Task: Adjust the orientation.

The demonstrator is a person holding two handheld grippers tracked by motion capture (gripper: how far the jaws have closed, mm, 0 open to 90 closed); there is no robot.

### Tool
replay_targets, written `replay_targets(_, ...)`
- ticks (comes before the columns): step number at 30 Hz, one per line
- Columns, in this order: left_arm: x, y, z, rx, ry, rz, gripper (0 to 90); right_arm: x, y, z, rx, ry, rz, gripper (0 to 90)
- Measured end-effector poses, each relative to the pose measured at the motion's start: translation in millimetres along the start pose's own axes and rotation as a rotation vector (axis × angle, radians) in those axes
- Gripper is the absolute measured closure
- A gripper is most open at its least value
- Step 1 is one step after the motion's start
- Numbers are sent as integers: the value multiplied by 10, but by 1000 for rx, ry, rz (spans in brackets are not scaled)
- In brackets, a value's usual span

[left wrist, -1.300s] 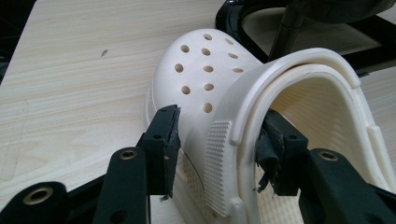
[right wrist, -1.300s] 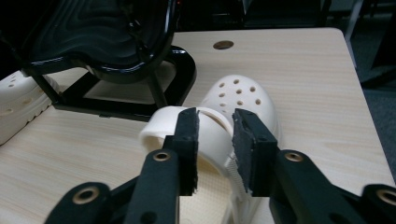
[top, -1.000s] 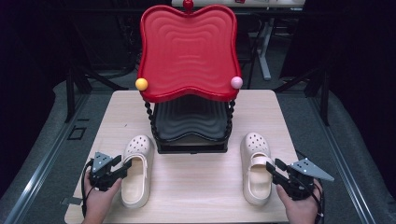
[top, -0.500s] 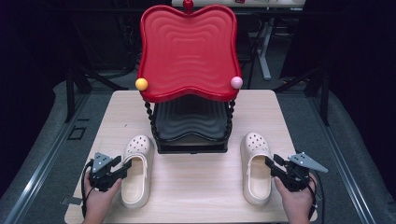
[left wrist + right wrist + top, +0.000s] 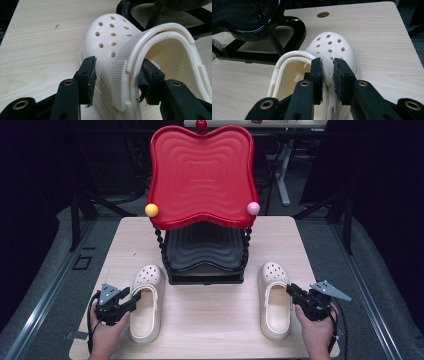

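Grippers are working one clog each, near the table's front edge. The left gripper (image 5: 131, 301) is straddling the left clog (image 5: 110, 45)'s side wall, jaws spread either side, not yet pinching. The right gripper (image 5: 327, 75) is closing narrowly on the right clog (image 5: 332, 50)'s outer wall. Both clogs are lying with their long axes running away from the person, toes pointing toward the black lower tray (image 5: 202, 251) and the red upper tray (image 5: 200, 175) beyond.

A lab or office: desk legs (image 5: 282, 180) and chair bases (image 5: 325, 207) on grey carpet (image 5: 55, 265).
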State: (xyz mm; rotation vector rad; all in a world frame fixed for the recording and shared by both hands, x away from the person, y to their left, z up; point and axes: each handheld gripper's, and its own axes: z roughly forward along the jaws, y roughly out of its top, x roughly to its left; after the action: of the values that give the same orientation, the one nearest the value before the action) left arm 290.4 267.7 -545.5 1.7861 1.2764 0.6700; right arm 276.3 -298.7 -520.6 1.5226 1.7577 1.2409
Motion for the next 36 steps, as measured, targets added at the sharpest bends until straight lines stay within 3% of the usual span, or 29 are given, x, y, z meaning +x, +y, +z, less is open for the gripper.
replay_targets(7,-2,1,19,8,-3,5,527,-35,-20,5,-5,15,20,727)
replay_targets(15,0,5,17,3,-4,0,526,66,-43,-52,-2,-42,-93,642)
replay_targets(16,-1,4,17,3,-4,0,527,104,-66,-39,11,-65,-122,610)
replay_targets(19,-4,4,13,3,-5,1,527,132,-96,-6,44,-93,-148,595)
replay_targets(21,-10,4,10,4,-5,3,527,155,-143,48,94,-127,-178,603)
replay_targets(26,-6,-1,12,11,-3,3,526,145,-157,54,107,-163,-155,683)
replay_targets(29,-7,-5,18,12,-5,-2,527,141,-155,61,112,-153,-148,708)
replay_targets(36,-15,0,22,11,-7,5,527,119,-117,67,120,-142,-181,737)
